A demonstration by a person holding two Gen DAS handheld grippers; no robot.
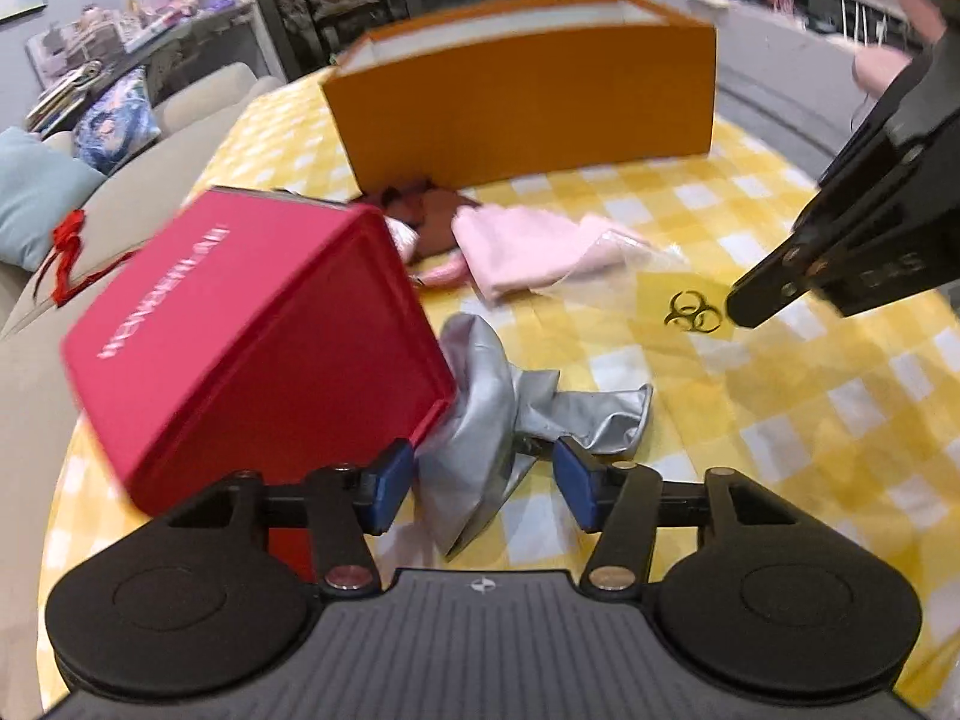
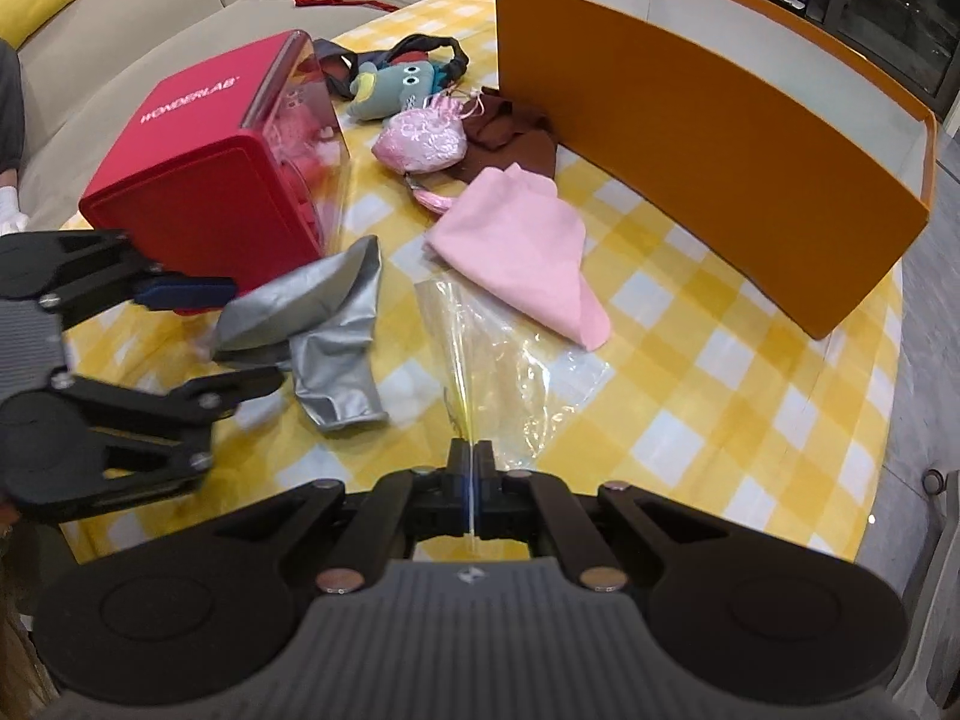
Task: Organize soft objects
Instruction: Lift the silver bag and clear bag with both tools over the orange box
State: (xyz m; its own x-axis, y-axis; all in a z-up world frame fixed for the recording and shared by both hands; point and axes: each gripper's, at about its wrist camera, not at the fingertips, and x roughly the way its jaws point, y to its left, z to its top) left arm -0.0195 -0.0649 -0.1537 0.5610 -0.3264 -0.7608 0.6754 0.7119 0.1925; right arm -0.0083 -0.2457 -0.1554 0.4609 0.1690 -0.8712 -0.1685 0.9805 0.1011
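A silver deflated balloon (image 1: 498, 414) lies on the yellow checked tablecloth (image 1: 780, 420). My left gripper (image 1: 483, 486) is open, its blue pads either side of the balloon's near end; it also shows in the right wrist view (image 2: 234, 336) beside the balloon (image 2: 324, 324). My right gripper (image 2: 473, 462) is shut on the edge of a clear plastic bag (image 2: 510, 372); in the left wrist view it (image 1: 744, 306) hangs above the bag (image 1: 654, 288). A pink cloth (image 2: 522, 246) lies beyond the bag.
A red box (image 2: 216, 168) stands at the left and a large orange box (image 2: 708, 138) at the back right. A pink pouch (image 2: 420, 141), a brown cloth (image 2: 510, 138) and a grey-green plush toy (image 2: 390, 87) lie between them. A sofa (image 2: 150, 18) lies behind.
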